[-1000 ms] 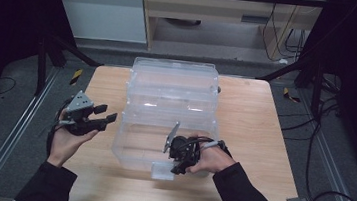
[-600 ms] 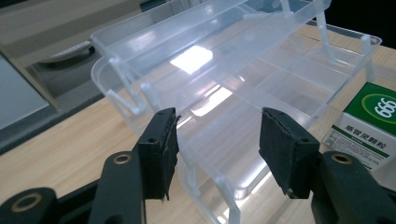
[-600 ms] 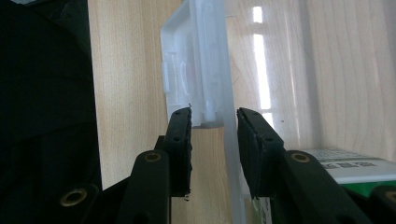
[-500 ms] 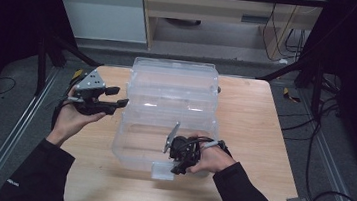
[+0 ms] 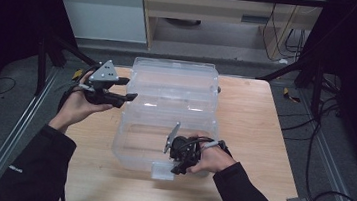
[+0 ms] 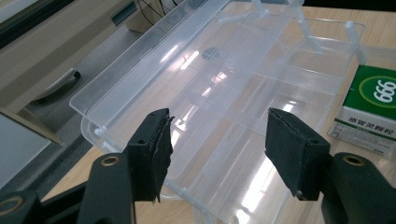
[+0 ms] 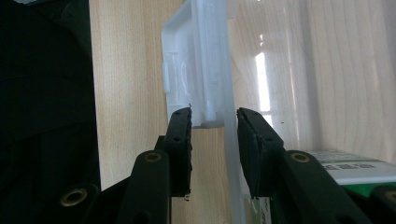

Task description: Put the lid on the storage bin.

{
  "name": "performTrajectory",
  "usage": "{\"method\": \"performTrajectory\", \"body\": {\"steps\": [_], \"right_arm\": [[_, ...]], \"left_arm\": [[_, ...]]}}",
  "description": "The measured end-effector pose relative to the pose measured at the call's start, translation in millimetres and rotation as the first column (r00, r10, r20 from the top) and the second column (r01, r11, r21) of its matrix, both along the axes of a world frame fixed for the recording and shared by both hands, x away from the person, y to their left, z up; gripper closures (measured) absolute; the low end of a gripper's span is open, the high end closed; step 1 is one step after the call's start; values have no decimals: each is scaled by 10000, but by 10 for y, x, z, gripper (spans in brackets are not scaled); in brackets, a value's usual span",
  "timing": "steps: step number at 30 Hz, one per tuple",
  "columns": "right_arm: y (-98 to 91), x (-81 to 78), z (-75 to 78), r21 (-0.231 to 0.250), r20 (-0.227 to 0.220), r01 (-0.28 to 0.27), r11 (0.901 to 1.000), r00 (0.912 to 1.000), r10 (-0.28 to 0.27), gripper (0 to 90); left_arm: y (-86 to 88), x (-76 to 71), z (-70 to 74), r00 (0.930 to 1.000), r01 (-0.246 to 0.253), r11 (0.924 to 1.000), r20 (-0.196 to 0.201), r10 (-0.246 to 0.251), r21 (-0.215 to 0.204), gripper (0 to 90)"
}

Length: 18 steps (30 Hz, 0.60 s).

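Steadying the clear box [image 5: 162,144] mid-table, right gripper [image 7: 214,122] clamped on its front wall by the latch, left gripper [image 6: 215,140] just opening, empty, over the opened lid [image 6: 196,70]; next, probably reaching in for the green carton [image 6: 373,107]

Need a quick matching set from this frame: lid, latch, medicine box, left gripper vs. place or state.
Column 1:
1. box lid
2. front latch
3. green-and-white medicine box
4. left gripper

Column 2:
A. open, nothing between its jaws
B. inside the clear storage box
C. swung open at the table's far side
D. between the right gripper's jaws

Pairs: 1-C, 2-D, 3-B, 4-A
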State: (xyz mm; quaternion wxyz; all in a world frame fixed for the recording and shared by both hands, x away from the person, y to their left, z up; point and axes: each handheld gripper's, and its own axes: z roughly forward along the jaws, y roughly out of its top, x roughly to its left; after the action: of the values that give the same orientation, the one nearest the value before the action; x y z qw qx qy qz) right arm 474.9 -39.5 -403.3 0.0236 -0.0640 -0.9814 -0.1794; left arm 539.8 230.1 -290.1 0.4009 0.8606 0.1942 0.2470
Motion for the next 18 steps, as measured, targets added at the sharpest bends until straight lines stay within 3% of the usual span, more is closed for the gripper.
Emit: {"method": "performTrajectory", "body": {"steps": [9, 13, 15, 18], "right_arm": [[-2, 1, -1, 19, -35, 11, 10000, 10000, -11, 664], [-8, 4, -3, 42, 32, -84, 10000, 10000, 84, 664], [-7, 3, -3, 52, 37, -78, 10000, 10000, 78, 664], [-8, 3, -4, 61, 43, -86, 9999, 10000, 86, 664]], "left_arm": [[-155, 172, 140, 9981, 594, 9955, 124, -605, 743, 390], [-253, 230, 189, 9943, 1001, 9852, 222, -1042, 1395, 400], [-306, 279, 218, 9902, 1334, 9754, 171, -1385, 1752, 402], [-332, 316, 226, 9872, 1538, 9695, 118, -1589, 1908, 402]]}}
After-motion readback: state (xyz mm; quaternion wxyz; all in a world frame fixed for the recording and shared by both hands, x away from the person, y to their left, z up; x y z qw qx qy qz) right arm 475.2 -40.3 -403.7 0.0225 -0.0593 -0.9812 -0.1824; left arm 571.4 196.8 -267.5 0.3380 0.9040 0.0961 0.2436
